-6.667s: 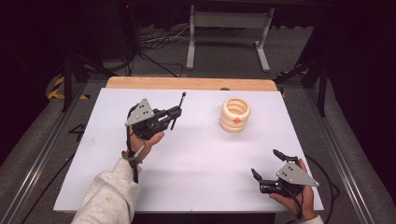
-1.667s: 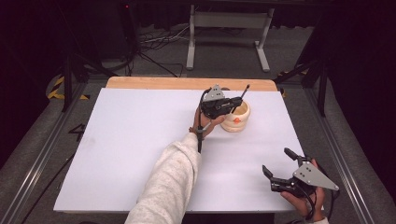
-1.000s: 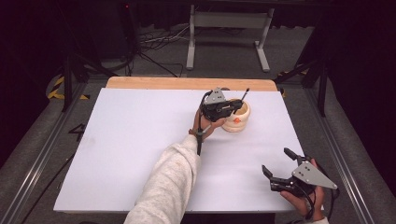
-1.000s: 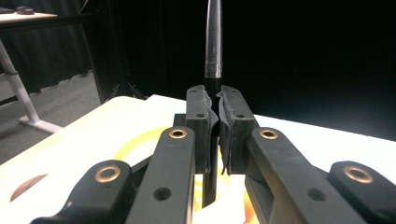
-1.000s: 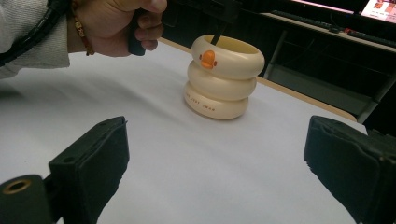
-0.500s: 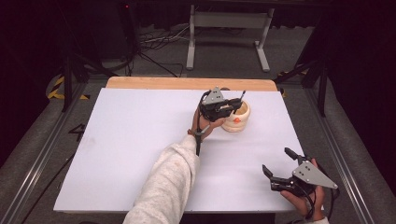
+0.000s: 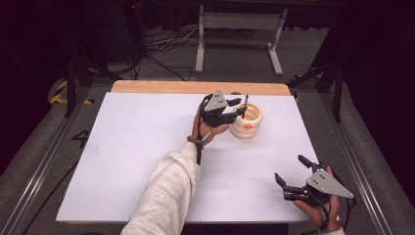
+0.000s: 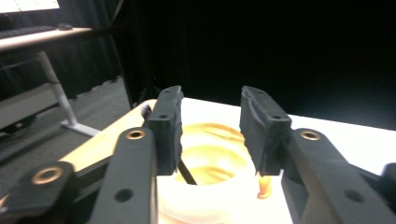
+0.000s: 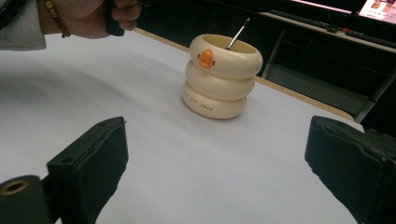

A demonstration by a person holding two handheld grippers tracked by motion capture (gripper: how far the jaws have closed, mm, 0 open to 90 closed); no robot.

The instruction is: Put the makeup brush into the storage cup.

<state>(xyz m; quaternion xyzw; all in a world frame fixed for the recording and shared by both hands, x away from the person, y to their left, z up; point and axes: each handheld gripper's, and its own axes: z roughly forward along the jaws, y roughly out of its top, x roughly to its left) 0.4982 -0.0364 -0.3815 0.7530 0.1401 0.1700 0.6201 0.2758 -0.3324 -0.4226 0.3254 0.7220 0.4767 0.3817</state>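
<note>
Left gripper (image 7: 241,110) reached far across desk (image 7: 122,147), fingers parted over duck cup (image 7: 247,121) holding thin stick (image 9: 237,34), right gripper (image 7: 291,177) near-right, fingers spread wide, cup lettering unreadable

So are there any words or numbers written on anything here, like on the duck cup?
On the duck cup: a small line of letters runs along its bottom ring, seen in the right gripper view, but it is too small and blurred to read.
On the bright screen at the top right corner of that view: some print, too blurred to read.
No other words, numbers or signs can be read.
</note>
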